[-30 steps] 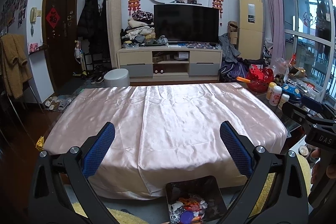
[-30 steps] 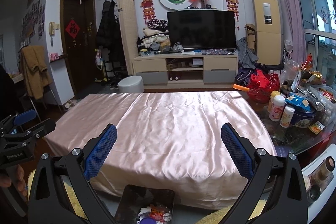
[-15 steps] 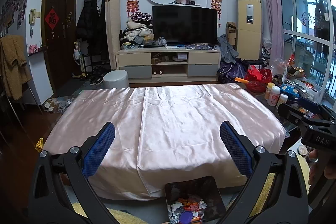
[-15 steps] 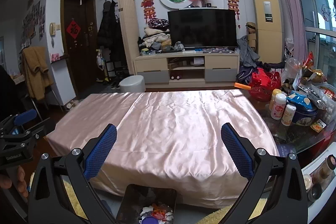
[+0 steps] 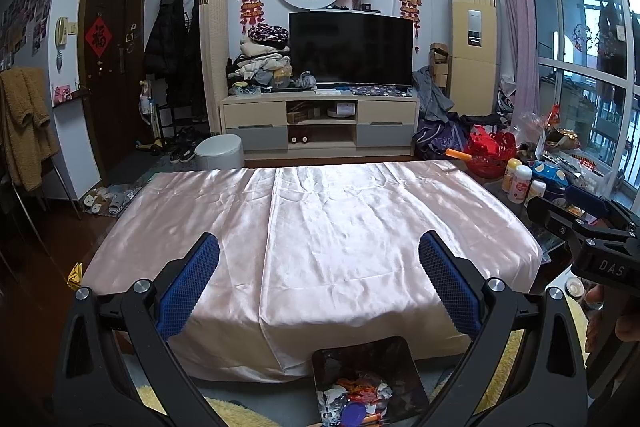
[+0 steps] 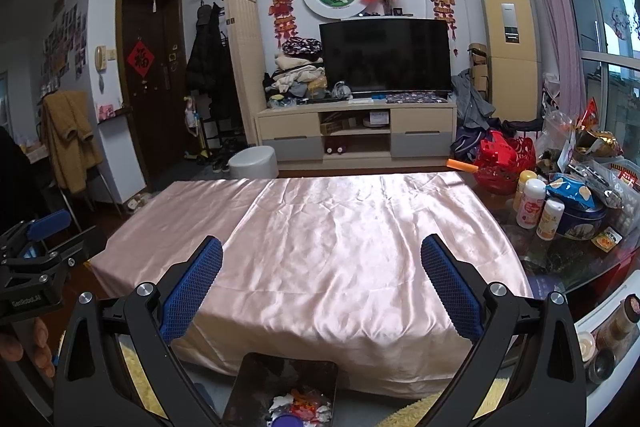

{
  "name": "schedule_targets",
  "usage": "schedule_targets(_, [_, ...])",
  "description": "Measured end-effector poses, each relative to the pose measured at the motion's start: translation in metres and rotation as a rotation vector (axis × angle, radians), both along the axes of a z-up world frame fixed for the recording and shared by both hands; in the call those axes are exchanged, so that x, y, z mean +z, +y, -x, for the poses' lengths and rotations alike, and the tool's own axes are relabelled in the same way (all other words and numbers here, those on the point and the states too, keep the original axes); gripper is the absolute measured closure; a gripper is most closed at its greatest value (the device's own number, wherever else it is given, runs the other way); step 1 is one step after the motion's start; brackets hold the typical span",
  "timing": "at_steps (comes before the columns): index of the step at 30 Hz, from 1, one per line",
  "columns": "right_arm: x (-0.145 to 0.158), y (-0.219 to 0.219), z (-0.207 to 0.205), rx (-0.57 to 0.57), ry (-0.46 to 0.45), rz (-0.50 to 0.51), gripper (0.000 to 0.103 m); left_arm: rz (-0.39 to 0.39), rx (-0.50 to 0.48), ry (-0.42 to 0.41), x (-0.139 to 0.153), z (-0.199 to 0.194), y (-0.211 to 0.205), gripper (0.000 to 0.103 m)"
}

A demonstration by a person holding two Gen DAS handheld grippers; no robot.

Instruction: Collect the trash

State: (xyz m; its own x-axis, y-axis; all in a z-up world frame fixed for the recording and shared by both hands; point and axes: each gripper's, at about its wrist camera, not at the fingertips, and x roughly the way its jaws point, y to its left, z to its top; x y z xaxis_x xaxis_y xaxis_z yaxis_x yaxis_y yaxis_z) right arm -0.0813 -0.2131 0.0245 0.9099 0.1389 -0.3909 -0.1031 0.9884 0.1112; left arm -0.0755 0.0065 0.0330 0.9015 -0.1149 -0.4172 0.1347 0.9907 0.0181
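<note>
Left gripper (image 5: 319, 283), right gripper (image 6: 321, 285) both hovering spread wide, gripping nothing; pink cloth (image 5: 312, 227) lying ahead, trash bin (image 5: 368, 383) sitting below (bottles (image 6: 532, 203) crowding right).

One pink cloth (image 6: 340, 251), one dark bin (image 5: 368, 375), one television (image 6: 386, 55), one stool (image 6: 254, 161), seemingly three bottles (image 6: 531, 202), two claws (image 5: 319, 287)

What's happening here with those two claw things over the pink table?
A person holds a left gripper and a right gripper, both open and holding nothing, above a table under a pink cloth. On the floor in front stands a dark bin with crumpled scraps already inside. No trash shows on the cloth, so the collecting looks mostly done.
</note>
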Motion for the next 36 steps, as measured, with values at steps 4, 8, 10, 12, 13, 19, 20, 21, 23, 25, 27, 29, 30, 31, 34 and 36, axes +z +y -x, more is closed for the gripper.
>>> schedule_targets(4, [-0.0001, -0.0005, 0.0002, -0.005, 0.0, -0.002, 0.003, -0.001, -0.004, -0.003, 0.0005, 0.0007, 0.0001, 0.008])
schedule_targets(8, [0.0022, 0.0015, 0.0002, -0.003, 0.0, -0.003, 0.003, -0.001, -0.002, -0.003, 0.0003, 0.0017, 0.0005, 0.008])
schedule_targets(10, [0.0027, 0.0013, 0.001, -0.002, 0.0, -0.004, 0.003, -0.001, -0.002, -0.004, 0.001, 0.0026, 0.0006, 0.008])
schedule_targets(12, [0.0031, 0.002, 0.001, 0.0, 0.001, -0.004, 0.003, -0.002, -0.003, -0.004, 0.0008, 0.0025, 0.0006, 0.008])
schedule_targets(13, [0.0032, 0.0023, 0.0014, 0.0, 0.002, -0.004, 0.003, -0.002, -0.004, -0.005, 0.0012, 0.0027, 0.0005, 0.008])
schedule_targets(19, [0.0038, 0.0033, 0.001, -0.001, 0.0, -0.004, 0.003, -0.003, -0.004, -0.006, 0.0018, 0.0032, 0.0009, 0.008])
schedule_targets(20, [0.0032, 0.0024, 0.0016, 0.0, 0.0, -0.004, 0.003, -0.004, -0.004, -0.006, 0.0025, 0.0035, 0.0011, 0.008])
schedule_targets(21, [0.0035, 0.003, 0.0013, 0.0, 0.0, -0.003, 0.003, -0.005, -0.004, -0.008, 0.003, 0.0038, 0.001, 0.008])
schedule_targets(23, [0.0032, 0.0029, 0.0015, -0.001, 0.001, -0.004, 0.003, -0.007, -0.004, -0.009, 0.0036, 0.0045, 0.0013, 0.008])
schedule_targets(25, [0.0031, 0.0027, 0.0028, 0.001, 0.001, -0.008, 0.003, -0.006, -0.003, -0.01, 0.0038, 0.0048, 0.0011, 0.008])
schedule_targets(27, [0.0043, 0.0025, 0.0029, 0.005, -0.003, -0.01, 0.003, -0.005, -0.002, -0.009, 0.0034, 0.0047, 0.001, 0.008])
schedule_targets(29, [0.0055, 0.002, 0.0028, 0.003, -0.007, -0.009, 0.003, -0.005, -0.002, -0.011, 0.0041, 0.0051, 0.0011, 0.008])
schedule_targets(30, [0.0059, 0.0014, 0.0025, 0.002, -0.007, -0.01, 0.003, -0.005, -0.002, -0.012, 0.0053, 0.0058, 0.0015, 0.008])
schedule_targets(31, [0.0053, 0.0003, 0.0027, 0.001, -0.007, -0.012, 0.003, -0.006, -0.002, -0.013, 0.0055, 0.0059, 0.0015, 0.008])
schedule_targets(34, [0.0054, -0.0012, 0.002, -0.003, -0.007, -0.012, 0.003, 0.0, -0.007, -0.006, 0.0055, 0.0055, 0.0017, 0.008])
schedule_targets(36, [0.0043, -0.0019, 0.0023, -0.001, -0.008, -0.013, 0.003, 0.018, -0.019, 0.003, 0.0073, 0.0051, 0.0032, 0.008])
